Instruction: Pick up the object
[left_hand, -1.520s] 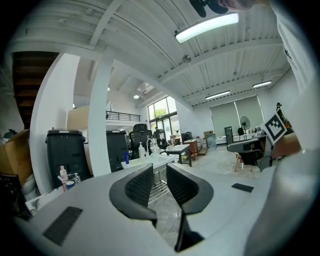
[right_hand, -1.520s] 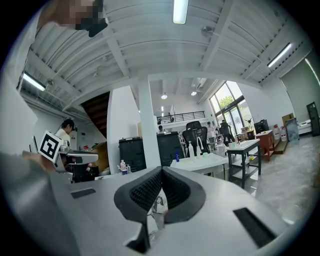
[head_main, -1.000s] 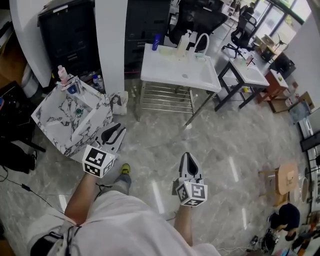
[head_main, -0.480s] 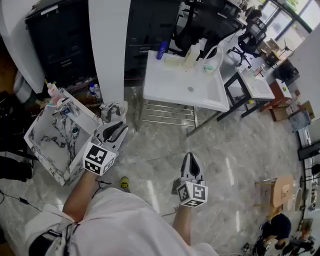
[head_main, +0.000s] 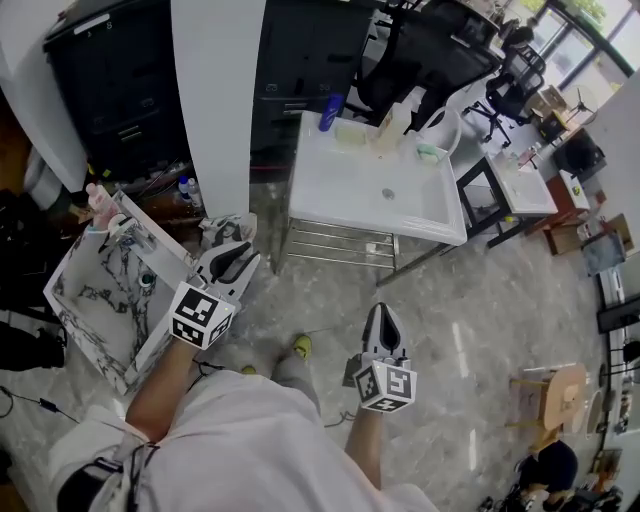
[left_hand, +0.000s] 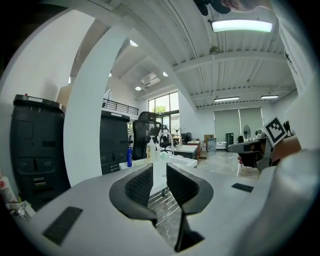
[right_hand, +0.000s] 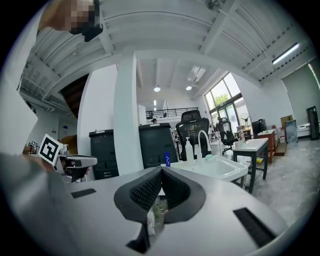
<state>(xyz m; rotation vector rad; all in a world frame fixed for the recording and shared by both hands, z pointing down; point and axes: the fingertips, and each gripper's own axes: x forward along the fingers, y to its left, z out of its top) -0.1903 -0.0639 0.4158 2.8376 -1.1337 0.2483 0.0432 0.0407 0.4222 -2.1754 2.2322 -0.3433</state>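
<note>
No single object stands out as the one to pick up. A white sink table (head_main: 340, 190) stands ahead, with a blue bottle (head_main: 329, 112), a white pump bottle (head_main: 402, 118), a curved faucet (head_main: 443, 122) and a green pad (head_main: 427, 152) along its back edge. My left gripper (head_main: 235, 262) hangs open over the floor, short of the table's left corner, nothing between its jaws. My right gripper (head_main: 379, 314) is shut and empty, over the floor in front of the table. The left gripper view shows the blue bottle (left_hand: 129, 156) far beyond the jaws; the right gripper view shows the sink (right_hand: 215, 167).
A marble-patterned basin (head_main: 75, 300) sits low at the left with a pink bottle (head_main: 97, 203) on its rim. A white pillar (head_main: 215, 100) and dark cabinets (head_main: 110, 90) stand behind. Office chairs (head_main: 405, 60) and a second desk (head_main: 520, 185) lie beyond the sink table.
The person has walked forward, so the white sink table is nearer. The left gripper has risen a little toward the pillar. A yellow shoe has stepped ahead between the grippers.
</note>
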